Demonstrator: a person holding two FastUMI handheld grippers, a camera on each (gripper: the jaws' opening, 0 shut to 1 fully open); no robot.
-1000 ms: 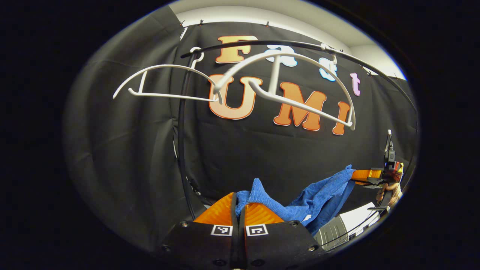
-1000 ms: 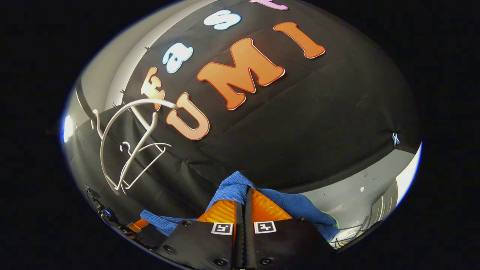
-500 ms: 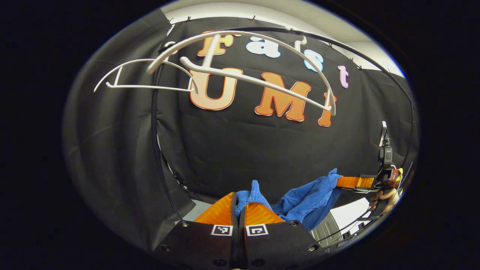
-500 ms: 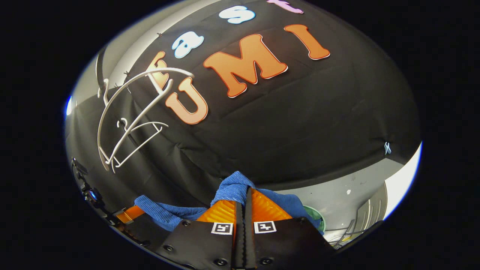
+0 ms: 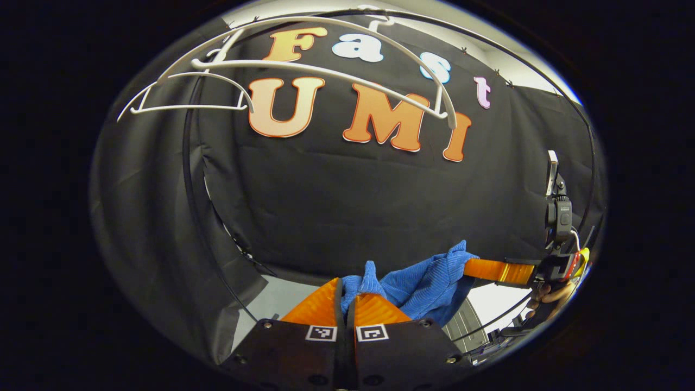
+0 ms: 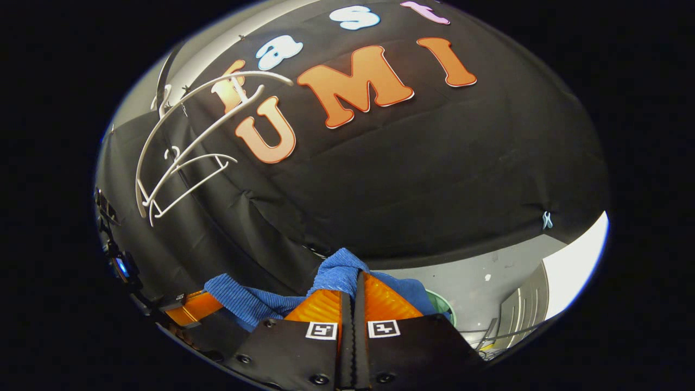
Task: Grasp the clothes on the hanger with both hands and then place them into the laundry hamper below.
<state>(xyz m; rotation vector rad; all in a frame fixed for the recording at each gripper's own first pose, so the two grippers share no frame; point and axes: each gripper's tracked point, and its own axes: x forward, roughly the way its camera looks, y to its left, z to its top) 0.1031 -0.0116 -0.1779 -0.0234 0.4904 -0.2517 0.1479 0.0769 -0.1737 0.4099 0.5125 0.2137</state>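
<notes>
A blue ribbed garment (image 5: 429, 279) hangs slack between my two grippers, off the hangers. My left gripper (image 5: 346, 288) is shut on one bunched end of it. Farther right in the left gripper view, the right gripper (image 5: 469, 266) pinches the other end, with a hand (image 5: 548, 296) holding it. In the right gripper view my right gripper (image 6: 355, 279) is shut on the blue garment (image 6: 339, 274), which trails left to the left gripper (image 6: 209, 298). Two bare white hangers (image 5: 304, 65) hang from a black rail (image 5: 187, 179) above. A green rim (image 6: 442, 301), perhaps the hamper, peeks from behind the cloth.
The black rail's upright stands at the left of the left gripper view. A grey floor (image 6: 488, 282) lies below the wall cloth. A grey slatted unit (image 6: 524, 301) and wire frame stand at the lower right. The white hangers (image 6: 179, 146) sit upper left in the right gripper view.
Both grippers have moved down with the blue garment, so the hangers and rail have risen in the views. The two grippers have come closer together and the cloth sags more.
</notes>
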